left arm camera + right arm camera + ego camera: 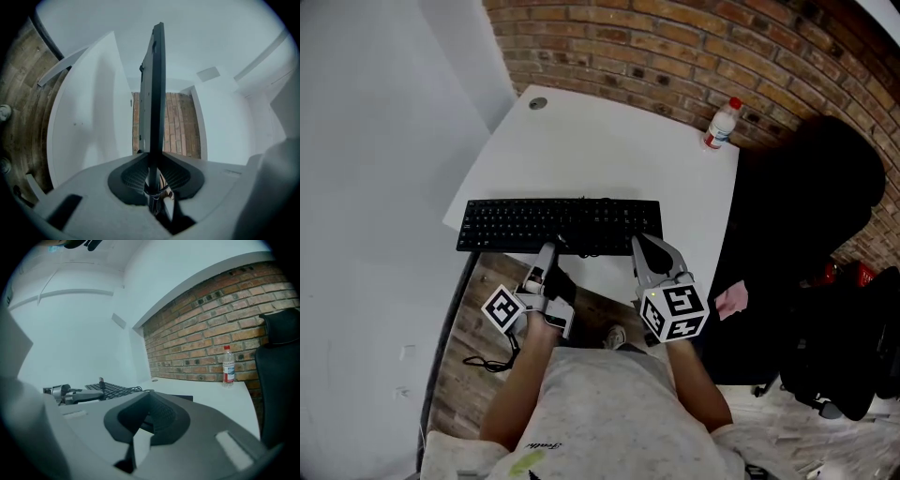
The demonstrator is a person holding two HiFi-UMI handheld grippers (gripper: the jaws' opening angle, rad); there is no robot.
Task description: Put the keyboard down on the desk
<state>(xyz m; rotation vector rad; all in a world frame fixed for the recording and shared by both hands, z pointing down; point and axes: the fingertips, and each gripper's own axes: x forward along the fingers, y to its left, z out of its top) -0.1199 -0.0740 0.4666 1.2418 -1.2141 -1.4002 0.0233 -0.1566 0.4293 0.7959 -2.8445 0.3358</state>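
A black keyboard (572,223) lies flat along the front edge of the white desk (600,150). I cannot tell whether it rests on the desk or hangs just above it. My left gripper (547,251) is shut on the keyboard's near edge. In the left gripper view the keyboard (157,93) stands edge-on, clamped between the jaws of that gripper (153,164). My right gripper (639,246) sits at the keyboard's near right corner, its jaws together on nothing. From the right gripper (150,397) I see the keyboard (110,389) to the left, with the left gripper (65,393) on it.
A plastic bottle (721,124) stands at the desk's far right corner by the brick wall (675,47). A black chair (825,206) fills the space right of the desk. A cable grommet (538,103) marks the far left. Wooden floor (478,319) lies below.
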